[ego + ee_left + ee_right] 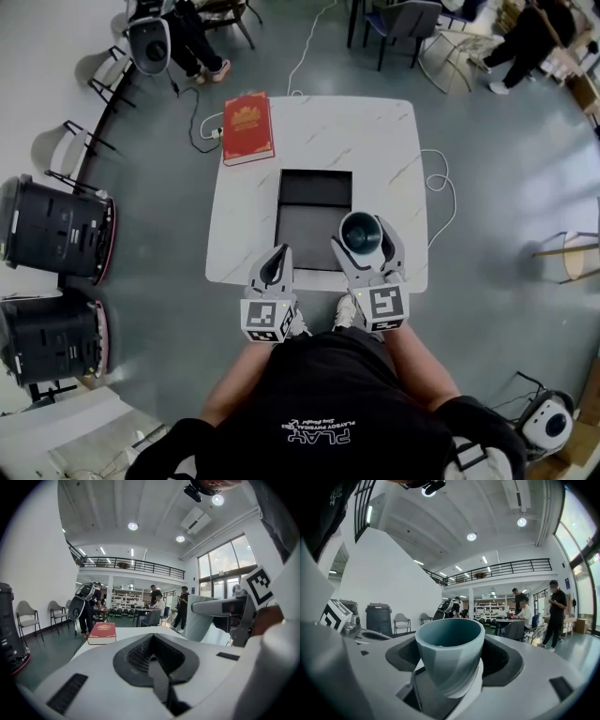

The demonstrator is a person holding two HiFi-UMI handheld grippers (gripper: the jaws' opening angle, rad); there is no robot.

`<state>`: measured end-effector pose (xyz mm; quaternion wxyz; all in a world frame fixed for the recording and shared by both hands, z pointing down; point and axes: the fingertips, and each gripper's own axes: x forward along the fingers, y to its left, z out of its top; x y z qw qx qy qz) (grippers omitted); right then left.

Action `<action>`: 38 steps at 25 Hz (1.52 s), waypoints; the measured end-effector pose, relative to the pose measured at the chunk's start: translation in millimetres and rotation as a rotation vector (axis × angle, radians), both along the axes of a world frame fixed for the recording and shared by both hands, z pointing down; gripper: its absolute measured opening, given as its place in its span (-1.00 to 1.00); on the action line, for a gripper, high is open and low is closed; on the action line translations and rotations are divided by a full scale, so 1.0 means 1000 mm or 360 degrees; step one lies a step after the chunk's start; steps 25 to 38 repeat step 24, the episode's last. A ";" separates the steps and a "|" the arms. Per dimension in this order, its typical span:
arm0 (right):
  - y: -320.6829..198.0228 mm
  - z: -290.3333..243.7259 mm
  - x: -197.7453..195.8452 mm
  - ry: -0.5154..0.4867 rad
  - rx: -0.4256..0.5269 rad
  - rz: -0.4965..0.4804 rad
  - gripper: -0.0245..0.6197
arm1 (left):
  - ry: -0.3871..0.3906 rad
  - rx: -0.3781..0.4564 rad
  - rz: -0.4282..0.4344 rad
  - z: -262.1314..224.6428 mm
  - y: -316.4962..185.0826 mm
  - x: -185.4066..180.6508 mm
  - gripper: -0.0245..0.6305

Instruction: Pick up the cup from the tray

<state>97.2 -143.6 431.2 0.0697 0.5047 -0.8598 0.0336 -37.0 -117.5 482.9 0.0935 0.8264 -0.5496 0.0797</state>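
Observation:
My right gripper (pixel 362 246) is shut on the grey-blue cup (pixel 360 234), held upright above the near right corner of the dark tray (pixel 309 220). In the right gripper view the cup (pixel 451 653) sits between the two jaws, its open mouth up. My left gripper (pixel 276 265) hangs at the table's near edge, left of the tray, jaws shut with nothing between them. In the left gripper view the cup (pixel 204 618) shows at the right, held by the other gripper.
The white marble table (pixel 375 141) bears a red book (pixel 247 127) at its far left corner. Black bins (pixel 56 228) stand on the floor at the left. Chairs and seated people are beyond the table's far side. A cable (pixel 439 183) lies on the floor at the right.

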 end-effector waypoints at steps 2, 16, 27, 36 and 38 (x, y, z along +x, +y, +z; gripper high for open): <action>0.003 0.000 -0.005 -0.0009 0.0000 0.0023 0.25 | -0.0010 0.0009 0.0022 -0.002 0.004 -0.005 -0.92; 0.032 0.003 -0.041 0.0019 0.0000 0.0086 0.25 | 0.0005 0.0086 0.0067 -0.020 0.018 -0.042 -0.92; 0.035 0.007 -0.051 0.0033 0.0016 0.0102 0.25 | 0.0015 0.0092 0.0089 -0.021 0.022 -0.052 -0.92; 0.035 0.007 -0.051 0.0033 0.0016 0.0102 0.25 | 0.0015 0.0092 0.0089 -0.021 0.022 -0.052 -0.92; 0.035 0.007 -0.051 0.0033 0.0016 0.0102 0.25 | 0.0015 0.0092 0.0089 -0.021 0.022 -0.052 -0.92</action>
